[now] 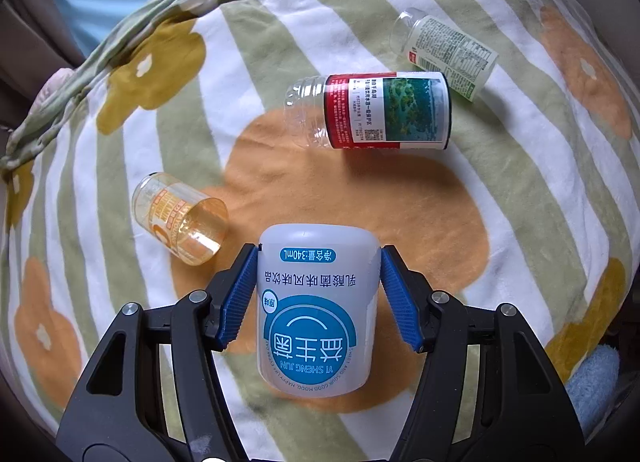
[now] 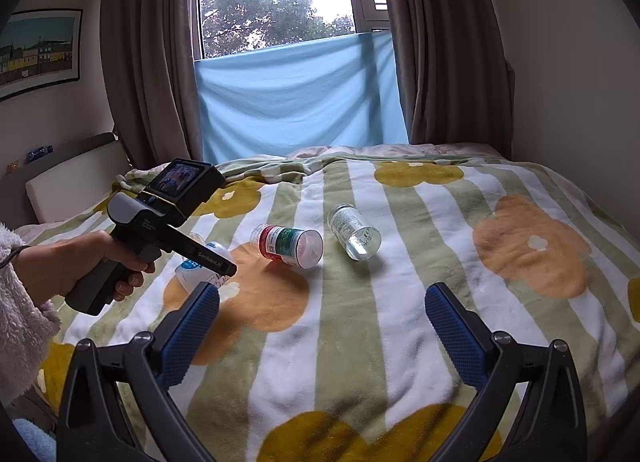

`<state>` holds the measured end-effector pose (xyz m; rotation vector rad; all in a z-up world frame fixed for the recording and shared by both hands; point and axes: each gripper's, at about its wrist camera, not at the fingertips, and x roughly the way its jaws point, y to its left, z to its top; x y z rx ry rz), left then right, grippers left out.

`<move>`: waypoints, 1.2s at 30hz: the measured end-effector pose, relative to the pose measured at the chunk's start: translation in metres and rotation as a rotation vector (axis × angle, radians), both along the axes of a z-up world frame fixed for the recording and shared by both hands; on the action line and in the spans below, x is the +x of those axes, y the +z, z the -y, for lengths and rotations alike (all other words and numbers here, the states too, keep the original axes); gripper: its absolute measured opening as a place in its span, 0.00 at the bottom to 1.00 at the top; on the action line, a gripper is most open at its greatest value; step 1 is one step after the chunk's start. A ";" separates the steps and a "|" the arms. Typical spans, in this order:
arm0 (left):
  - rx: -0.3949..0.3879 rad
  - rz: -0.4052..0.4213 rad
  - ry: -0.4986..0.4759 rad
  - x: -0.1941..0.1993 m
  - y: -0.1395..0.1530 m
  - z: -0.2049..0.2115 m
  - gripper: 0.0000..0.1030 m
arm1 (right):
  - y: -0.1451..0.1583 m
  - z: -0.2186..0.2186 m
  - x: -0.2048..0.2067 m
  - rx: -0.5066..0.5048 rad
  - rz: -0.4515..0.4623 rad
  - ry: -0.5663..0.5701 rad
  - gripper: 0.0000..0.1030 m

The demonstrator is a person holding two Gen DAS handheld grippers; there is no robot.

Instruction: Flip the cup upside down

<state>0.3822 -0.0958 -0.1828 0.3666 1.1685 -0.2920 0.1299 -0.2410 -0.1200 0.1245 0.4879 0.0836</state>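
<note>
Left hand-held gripper [image 1: 318,294]: blue ribbed pads clamped on both sides of the white plastic cup with the blue round label [image 1: 318,310].
White cup: printing reads inverted in the left wrist view; closed end points away from the camera, above the striped flower-print blanket [image 1: 520,190] on the bed.
Right hand-held gripper [image 2: 322,314]: fingers wide apart, nothing between them.
Other cups: amber transparent cup [image 1: 180,218] at 10 o'clock of the white cup; red-and-green labelled clear cup [image 1: 372,112] at 12 o'clock; clear cup with pale green label [image 1: 444,50] at 1 o'clock; all lying on their sides.

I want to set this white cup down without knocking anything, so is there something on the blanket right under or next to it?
Nothing visible blocks it. The white cup sits between the left gripper pads, over bare blanket. The orange cup lies close on its left; the red-labelled cup lies farther ahead.
</note>
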 end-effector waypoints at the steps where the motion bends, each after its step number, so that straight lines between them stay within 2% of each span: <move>1: -0.010 0.006 -0.006 -0.009 0.007 -0.001 0.57 | 0.002 0.001 -0.003 0.006 0.006 -0.004 1.00; 5: -0.011 0.031 -0.042 -0.050 0.029 -0.006 0.57 | 0.011 0.006 -0.015 0.038 0.020 -0.010 1.00; 9: -0.018 0.011 -0.073 -0.088 0.031 -0.011 0.57 | 0.019 0.007 -0.027 0.033 0.035 -0.017 1.00; 12: -0.020 -0.014 -0.066 -0.102 0.016 -0.015 0.57 | 0.022 0.008 -0.034 0.045 0.034 -0.016 1.00; 16: -0.079 -0.086 -0.019 -0.106 -0.012 -0.021 0.57 | 0.023 0.011 -0.043 0.046 0.021 -0.028 1.00; 22: -0.058 -0.113 -0.005 -0.111 -0.037 -0.018 0.58 | 0.031 0.017 -0.057 0.025 0.021 -0.042 1.00; 24: -0.024 -0.111 -0.006 -0.111 -0.041 -0.015 0.58 | 0.033 0.021 -0.061 0.026 0.020 -0.046 1.00; 26: 0.018 -0.099 -0.006 -0.112 -0.042 -0.013 0.64 | 0.034 0.023 -0.063 0.030 0.015 -0.047 1.00; 28: 0.024 -0.092 -0.010 -0.115 -0.040 -0.013 0.92 | 0.035 0.024 -0.065 0.029 0.014 -0.046 1.00; 29: 0.016 -0.085 -0.007 -0.117 -0.037 -0.014 0.95 | 0.036 0.025 -0.066 0.027 0.015 -0.046 1.00; 36: -0.051 -0.053 0.056 -0.133 -0.008 -0.033 0.96 | 0.048 0.028 -0.078 0.049 0.042 -0.046 1.00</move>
